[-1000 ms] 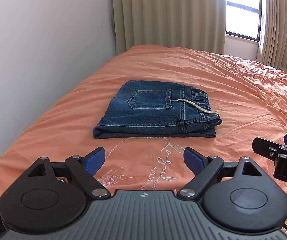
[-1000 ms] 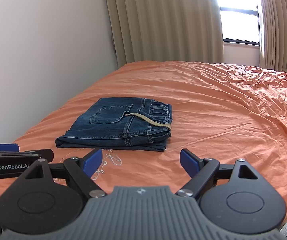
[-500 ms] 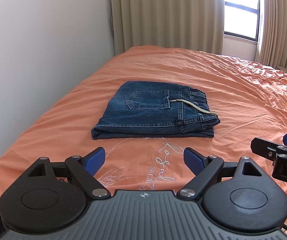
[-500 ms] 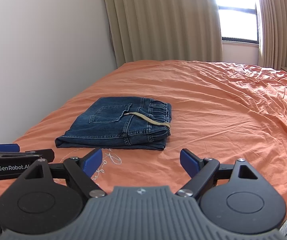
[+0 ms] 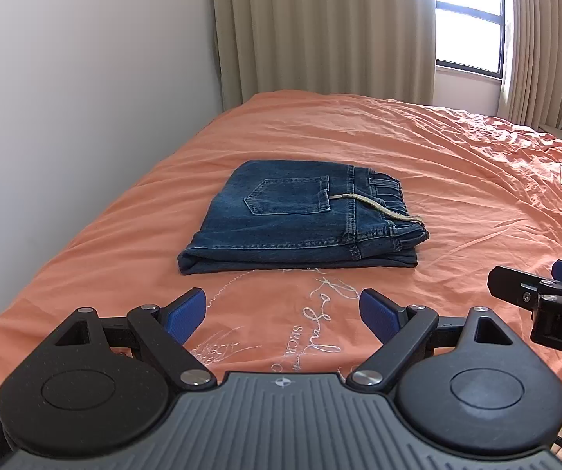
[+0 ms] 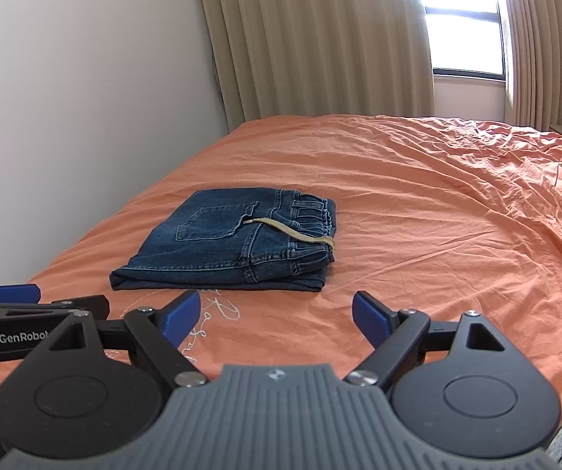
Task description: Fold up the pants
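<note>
Blue denim pants [image 5: 300,219] lie folded into a compact rectangle on the orange bed [image 5: 457,180], back pocket up, with a beige drawstring across the waistband. They also show in the right wrist view [image 6: 234,246]. My left gripper [image 5: 283,315] is open and empty, held back from the pants' near edge above the embroidered sheet. My right gripper [image 6: 277,317] is open and empty, also short of the pants, to the right of the left one. Each gripper shows at the edge of the other's view.
A white wall [image 5: 65,98] runs along the bed's left side. Beige curtains [image 5: 320,27] and a bright window [image 5: 469,19] stand behind the bed. The orange sheet [image 6: 457,203] to the right of the pants is wrinkled.
Both grippers have drifted back slightly from the pants and stay open. The pants have not moved.
</note>
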The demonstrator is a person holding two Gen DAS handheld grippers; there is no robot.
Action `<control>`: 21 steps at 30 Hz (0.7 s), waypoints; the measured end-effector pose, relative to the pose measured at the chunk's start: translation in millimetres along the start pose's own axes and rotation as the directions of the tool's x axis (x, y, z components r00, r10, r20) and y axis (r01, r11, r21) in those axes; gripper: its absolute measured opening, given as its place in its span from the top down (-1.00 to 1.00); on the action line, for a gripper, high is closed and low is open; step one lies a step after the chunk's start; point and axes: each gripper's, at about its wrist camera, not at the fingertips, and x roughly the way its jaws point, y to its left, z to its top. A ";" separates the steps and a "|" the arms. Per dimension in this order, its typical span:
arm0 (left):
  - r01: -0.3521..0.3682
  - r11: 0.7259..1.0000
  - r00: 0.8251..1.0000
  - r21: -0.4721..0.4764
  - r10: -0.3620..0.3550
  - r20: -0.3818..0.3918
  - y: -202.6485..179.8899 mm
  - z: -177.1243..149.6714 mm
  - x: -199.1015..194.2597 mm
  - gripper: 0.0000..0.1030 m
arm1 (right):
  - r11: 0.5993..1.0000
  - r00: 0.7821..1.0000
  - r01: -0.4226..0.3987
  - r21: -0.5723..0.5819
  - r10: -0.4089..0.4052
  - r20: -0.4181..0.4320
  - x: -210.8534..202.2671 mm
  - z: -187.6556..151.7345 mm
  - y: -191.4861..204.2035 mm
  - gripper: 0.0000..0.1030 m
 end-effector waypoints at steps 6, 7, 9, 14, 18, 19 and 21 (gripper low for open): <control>0.000 1.000 1.000 0.004 0.000 0.001 -1.1 -0.5 -0.7 -1.00 | 1.000 1.000 0.004 0.000 -0.004 0.003 -2.5 -0.9 -0.1 -0.58; -0.001 1.000 1.000 0.004 0.001 0.002 -1.3 -0.6 -0.9 -1.00 | 1.000 1.000 0.004 0.001 -0.004 0.003 -2.8 -1.2 -0.6 -0.58; -0.002 1.000 1.000 0.009 0.002 0.006 -2.0 -0.7 -1.4 -1.00 | 1.000 1.000 0.005 0.000 -0.005 0.003 -2.8 -1.5 -0.8 -0.58; -0.007 1.000 1.000 0.012 0.007 0.015 -3.4 -1.1 -2.2 -1.00 | 1.000 1.000 0.013 0.002 -0.013 0.000 -2.0 -0.9 -1.5 -0.58; -0.009 1.000 0.999 0.018 0.008 0.046 -4.4 -0.3 -6.0 -1.00 | 1.000 1.000 0.018 0.003 -0.018 0.000 -3.2 -0.8 -1.3 -0.58; -0.010 1.000 0.998 0.024 0.009 0.055 -5.4 0.1 -7.3 -1.00 | 1.000 1.000 0.019 0.003 -0.019 -0.001 -3.5 -0.8 -1.3 -0.58; -0.011 0.999 0.998 0.034 0.009 0.063 -6.9 1.2 -8.6 -1.00 | 1.000 1.000 0.022 0.003 -0.022 -0.003 -3.7 -1.0 -1.7 -0.58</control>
